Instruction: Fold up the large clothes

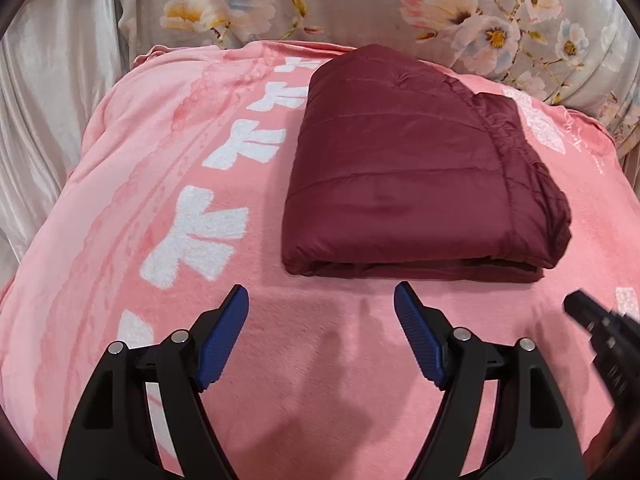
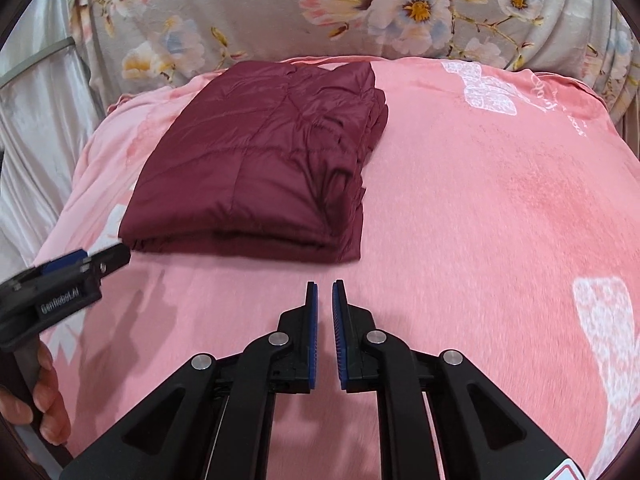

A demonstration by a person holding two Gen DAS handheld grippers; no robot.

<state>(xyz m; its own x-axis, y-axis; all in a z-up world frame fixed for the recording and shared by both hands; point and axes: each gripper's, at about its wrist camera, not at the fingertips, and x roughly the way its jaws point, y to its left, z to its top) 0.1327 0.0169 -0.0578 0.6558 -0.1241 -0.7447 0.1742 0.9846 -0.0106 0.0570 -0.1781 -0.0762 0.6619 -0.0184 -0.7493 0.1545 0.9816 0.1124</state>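
A maroon quilted jacket [image 1: 412, 172] lies folded into a thick rectangle on the pink blanket [image 1: 120, 200]. It also shows in the right wrist view [image 2: 256, 168], left of centre. My left gripper [image 1: 321, 300] is open and empty, just in front of the jacket's near edge. It shows at the left edge of the right wrist view [image 2: 105, 259], close to the jacket's near left corner. My right gripper [image 2: 325, 286] is almost shut and holds nothing, a little in front of the jacket's near right corner. Its tip shows at the right of the left wrist view [image 1: 576, 304].
The pink blanket [image 2: 500, 208] with white patterns covers the bed. A grey floral cover [image 1: 500, 12] lies behind it, also in the right wrist view [image 2: 400, 8]. A pale satin curtain [image 1: 52, 92] hangs at the left.
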